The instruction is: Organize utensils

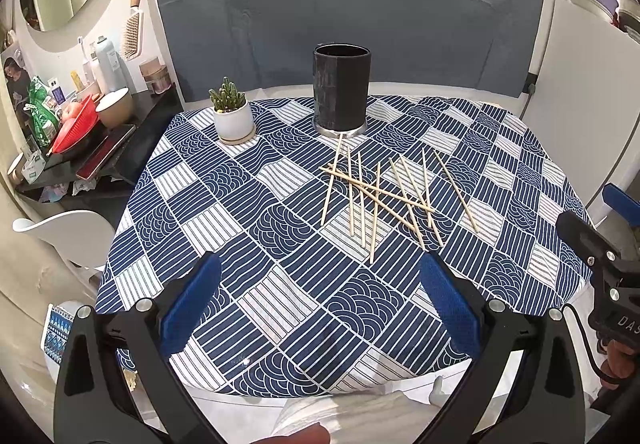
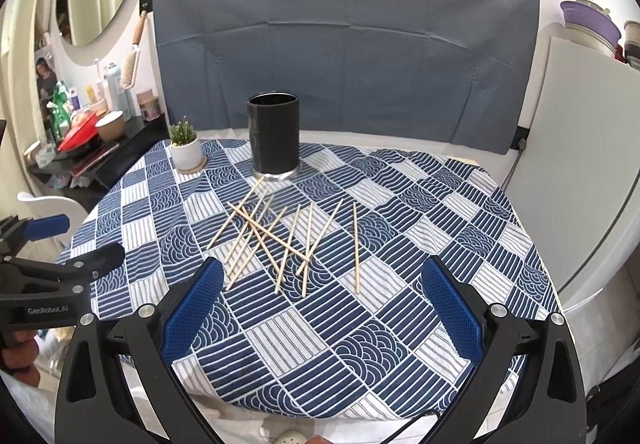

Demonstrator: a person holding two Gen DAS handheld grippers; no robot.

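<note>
Chopsticks (image 2: 280, 240) lie loose and criss-crossed near the middle of the tablecloth (image 2: 460, 203), just in front of the black holder (image 2: 274, 135) that stands toward the far edge, their long axes running mostly from near edge to far. Both the right gripper (image 2: 320, 308) and the left gripper (image 1: 320, 304) hover over the near edge, jaws spread wide and holding nothing. The pile sits ahead of the right gripper and rightward of the left, so the right looks better placed to reach first.

A small cactus in a white pot (image 1: 234, 118) stands far left on the blue patterned tablecloth (image 1: 248, 244); a cluttered side shelf (image 1: 80, 147) lies further left.
</note>
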